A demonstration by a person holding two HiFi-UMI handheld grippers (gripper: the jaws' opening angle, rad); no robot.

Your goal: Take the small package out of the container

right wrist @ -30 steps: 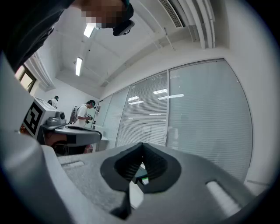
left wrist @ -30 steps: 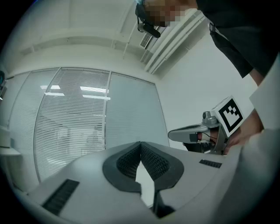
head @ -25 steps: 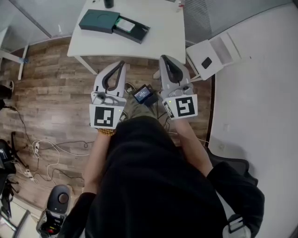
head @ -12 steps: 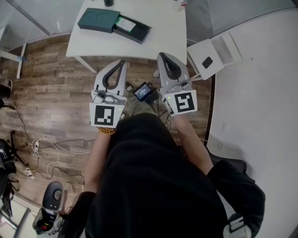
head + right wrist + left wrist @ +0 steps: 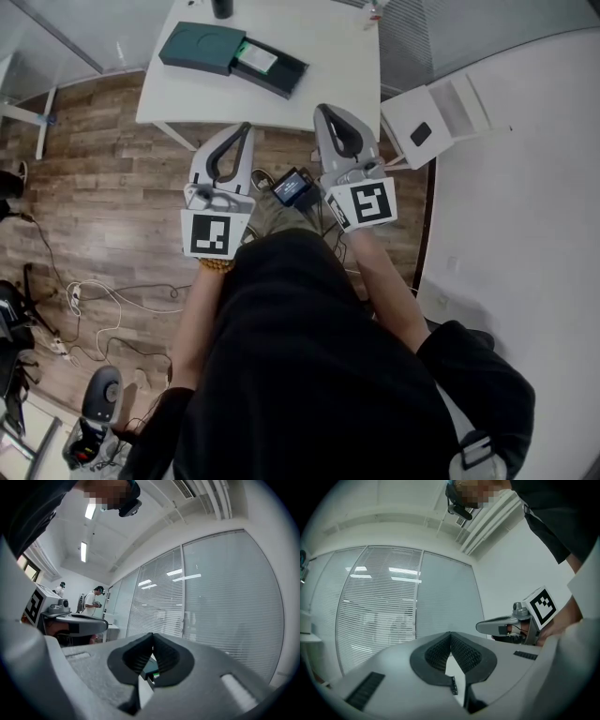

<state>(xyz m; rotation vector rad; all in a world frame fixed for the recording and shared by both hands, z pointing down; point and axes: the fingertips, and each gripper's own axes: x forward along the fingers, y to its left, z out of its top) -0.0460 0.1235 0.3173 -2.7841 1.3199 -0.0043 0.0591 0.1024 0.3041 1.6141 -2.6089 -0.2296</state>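
While nothing is grasped yet, the white bench (image 5: 319, 66) stands at the far side. It carries the dark green container (image 5: 202, 45) toward its left, with a black tray (image 5: 286, 75) slid out to the right. The left tongs (image 5: 246, 127) and right tongs (image 5: 321, 109) hover short of the near edge, each pressed together and empty. The small package (image 5: 255, 59) lies in the tray. This looks like the approach; next, reach forward and part one pair around the package.

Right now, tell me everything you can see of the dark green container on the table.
The container is a flat, dark green box lying askew on the white table. A black tray is slid out of its right end, open on top, with a small pale package lying in it. Nothing grips it.
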